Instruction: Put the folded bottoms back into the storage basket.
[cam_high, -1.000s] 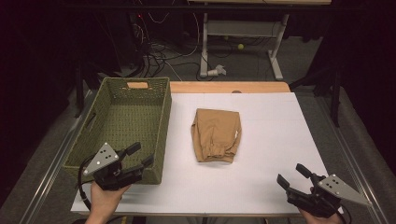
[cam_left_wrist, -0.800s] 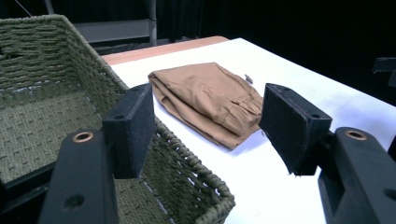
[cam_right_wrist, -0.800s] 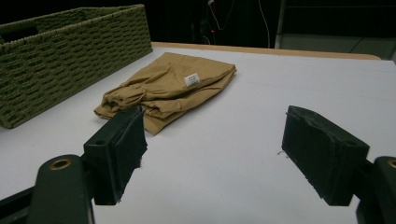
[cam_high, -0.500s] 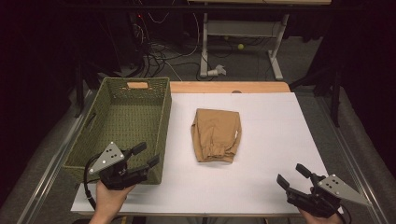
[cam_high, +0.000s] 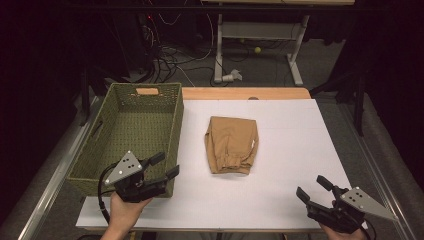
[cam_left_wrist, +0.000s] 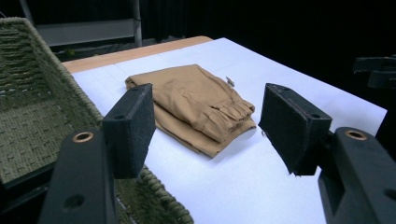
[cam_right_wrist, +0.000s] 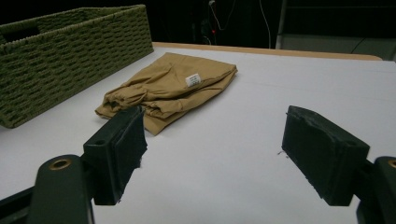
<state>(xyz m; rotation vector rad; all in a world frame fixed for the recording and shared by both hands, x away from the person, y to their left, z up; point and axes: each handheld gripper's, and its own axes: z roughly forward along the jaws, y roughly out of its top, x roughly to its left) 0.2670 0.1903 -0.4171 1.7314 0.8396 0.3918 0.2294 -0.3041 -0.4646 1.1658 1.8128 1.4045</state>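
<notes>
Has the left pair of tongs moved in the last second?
Yes. The left tongs have slid a little rightward along the near wall of the green basket, toward its near right corner.

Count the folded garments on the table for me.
1: tan folded trousers lie mid-table, right of the green wicker basket. The basket's visible floor looks bare.

1 folded tan garment (cam_high: 232, 145); 1 green woven basket (cam_high: 131, 134); 1 white table (cam_high: 295, 150); 2 hand-held grippers (cam_high: 161, 166) (cam_high: 314, 189).

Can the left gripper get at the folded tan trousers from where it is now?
Probably yes: the left gripper is open, nothing lies on the white table between it and the folded tan trousers.
</notes>
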